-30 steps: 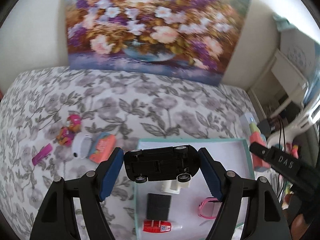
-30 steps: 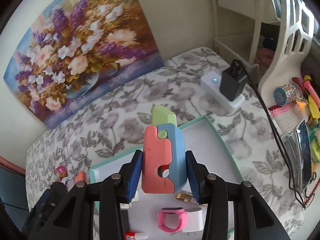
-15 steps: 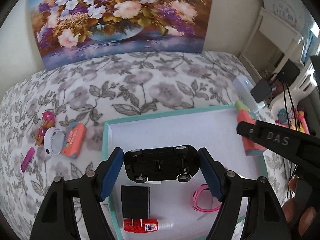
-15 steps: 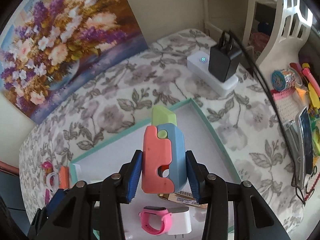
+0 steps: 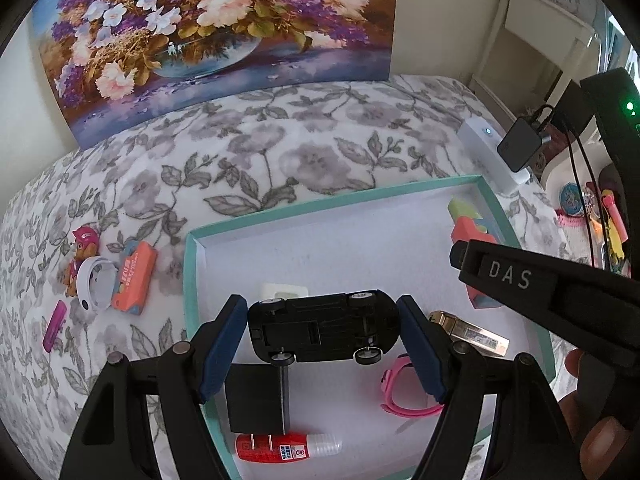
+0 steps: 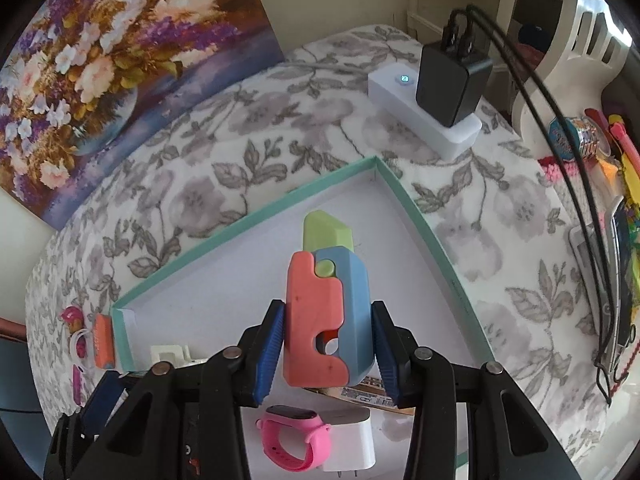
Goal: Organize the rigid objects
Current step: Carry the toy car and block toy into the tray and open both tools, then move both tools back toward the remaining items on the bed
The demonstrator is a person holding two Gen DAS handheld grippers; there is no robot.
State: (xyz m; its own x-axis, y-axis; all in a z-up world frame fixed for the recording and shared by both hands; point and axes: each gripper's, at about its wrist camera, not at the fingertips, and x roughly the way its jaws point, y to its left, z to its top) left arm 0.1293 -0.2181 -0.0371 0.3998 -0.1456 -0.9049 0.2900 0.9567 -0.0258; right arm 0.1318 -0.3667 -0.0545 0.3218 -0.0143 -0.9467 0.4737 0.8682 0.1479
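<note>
Between the blue pads of the left gripper [image 5: 322, 346], in the left wrist view, a black toy car [image 5: 323, 331] is clamped nose to tail, its underside and wheels turned toward the camera. Below and beyond the fingers a shallow box [image 5: 193, 280] with a teal rim and white floor is seen on a flowered bedspread [image 5: 280, 136]. Inside the box, under the left finger, a black cube [image 5: 256, 398] is laid, and nearer still a red glue bottle [image 5: 286, 446]. Under the right finger a pink watch [image 5: 400, 394] is placed, with a gold box [image 5: 468, 332] just beyond it. Just past the car a white plug [image 5: 284, 291] is partly hidden. Outside the box, to the left of the left finger, a pup figure [image 5: 82, 248], a white ring [image 5: 94, 284], an orange case [image 5: 134, 278] and a magenta stick [image 5: 54, 326] are grouped.

Between the pads of the right gripper [image 6: 328, 354], in the right wrist view, a coral, blue and green block toy [image 6: 326, 312] is gripped by its sides, its green tip pointed away, over the far corner of the same box [image 6: 436, 248]. Beneath the fingers the pink watch [image 6: 296, 436] is seen leaning on a white adapter [image 6: 354, 442]. Beyond the box, ahead of the right finger, a white power strip [image 6: 404, 108] with a black charger [image 6: 450, 80] is plugged in.
</note>
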